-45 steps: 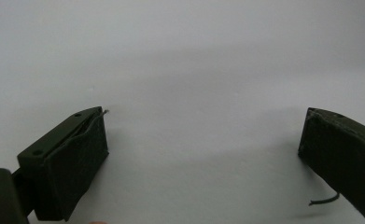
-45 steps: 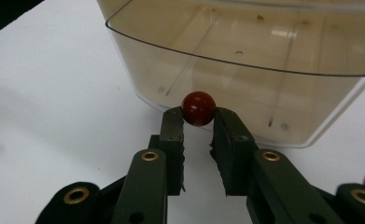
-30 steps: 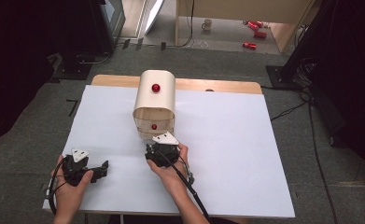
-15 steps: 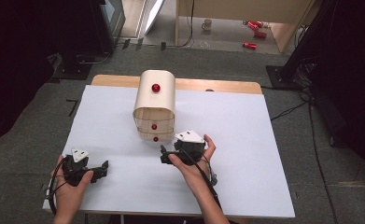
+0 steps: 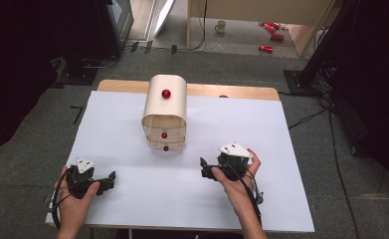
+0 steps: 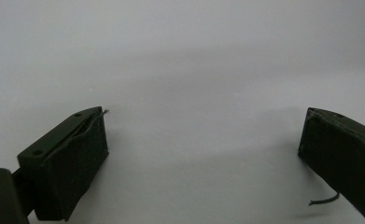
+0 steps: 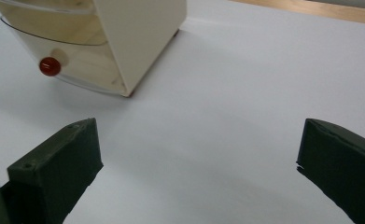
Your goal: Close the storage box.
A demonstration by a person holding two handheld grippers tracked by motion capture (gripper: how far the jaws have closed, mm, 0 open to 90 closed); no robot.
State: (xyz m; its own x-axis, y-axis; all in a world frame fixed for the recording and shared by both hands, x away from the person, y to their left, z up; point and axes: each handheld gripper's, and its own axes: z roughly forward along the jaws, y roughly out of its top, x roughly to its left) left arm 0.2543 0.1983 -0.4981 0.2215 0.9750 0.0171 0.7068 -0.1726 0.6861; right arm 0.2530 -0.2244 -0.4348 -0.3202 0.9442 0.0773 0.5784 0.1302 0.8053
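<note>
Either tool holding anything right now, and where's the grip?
Nothing held. The left tool and right tool both stand open over bare white table; the drawer box is untouched.

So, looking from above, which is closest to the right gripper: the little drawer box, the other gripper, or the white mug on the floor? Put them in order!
From the right gripper, in the high view:
1. Drawer box, nearest, up the table and a little to its left.
2. Left gripper, farther, across the table near the front left edge.
3. White mug, farthest, on the floor beyond the table.

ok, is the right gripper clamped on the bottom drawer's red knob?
No. In the right gripper view the right gripper has its jaws wide apart over bare table, and the red knob sits off to their left.
</note>
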